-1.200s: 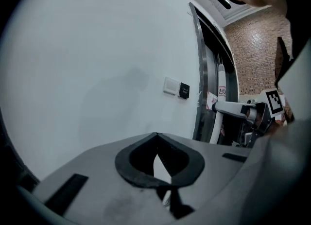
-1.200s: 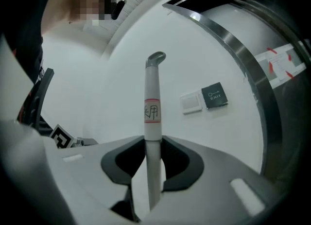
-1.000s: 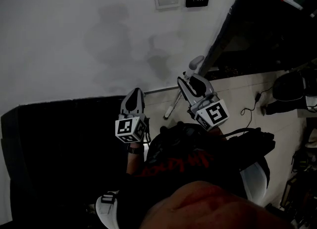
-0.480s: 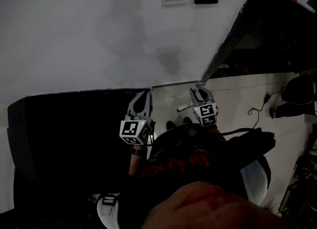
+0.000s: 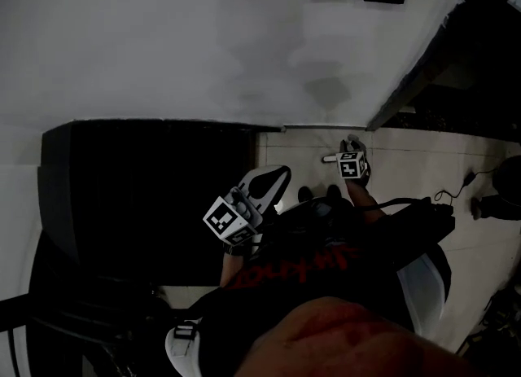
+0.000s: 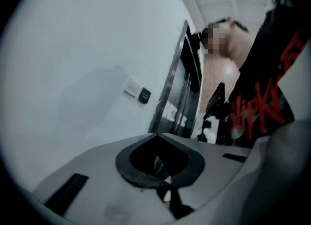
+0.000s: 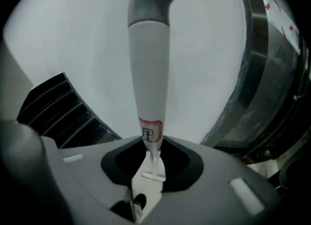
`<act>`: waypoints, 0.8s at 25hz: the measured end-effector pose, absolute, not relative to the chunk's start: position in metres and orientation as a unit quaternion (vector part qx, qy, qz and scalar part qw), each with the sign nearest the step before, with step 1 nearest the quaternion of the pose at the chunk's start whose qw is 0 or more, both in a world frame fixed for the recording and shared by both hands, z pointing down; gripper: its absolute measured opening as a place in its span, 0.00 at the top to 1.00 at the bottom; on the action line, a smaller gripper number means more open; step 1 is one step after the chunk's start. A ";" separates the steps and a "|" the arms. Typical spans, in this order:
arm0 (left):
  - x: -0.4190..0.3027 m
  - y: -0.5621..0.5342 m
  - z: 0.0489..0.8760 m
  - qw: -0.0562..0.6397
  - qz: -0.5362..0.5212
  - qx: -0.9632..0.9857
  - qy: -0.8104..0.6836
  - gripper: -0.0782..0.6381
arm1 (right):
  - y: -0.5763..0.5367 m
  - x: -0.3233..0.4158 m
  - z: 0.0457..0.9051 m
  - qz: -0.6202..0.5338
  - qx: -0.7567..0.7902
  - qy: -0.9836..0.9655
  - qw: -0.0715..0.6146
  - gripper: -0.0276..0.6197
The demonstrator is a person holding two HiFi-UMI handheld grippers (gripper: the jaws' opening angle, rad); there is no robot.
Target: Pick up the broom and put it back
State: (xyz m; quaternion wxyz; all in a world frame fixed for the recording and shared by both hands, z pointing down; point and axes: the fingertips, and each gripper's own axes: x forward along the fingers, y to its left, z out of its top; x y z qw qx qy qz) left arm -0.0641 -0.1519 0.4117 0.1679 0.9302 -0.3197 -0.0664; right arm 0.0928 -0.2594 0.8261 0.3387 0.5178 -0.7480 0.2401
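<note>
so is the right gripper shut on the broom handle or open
Shut: the right gripper clamps the thin end of the white broom handle.

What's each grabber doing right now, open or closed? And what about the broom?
Broom: held by its white handle; brush end out of view.
Left gripper: jaws together, holding nothing.
Right gripper: jaws shut on the broom handle.

Dim, underexposed views; soft wall shadows; fisheye vignette on claw views.
</note>
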 end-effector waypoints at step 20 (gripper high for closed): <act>-0.106 -0.165 0.476 0.164 0.055 0.833 -0.526 0.88 | -0.307 0.037 0.735 0.259 0.466 -0.833 0.144 0.95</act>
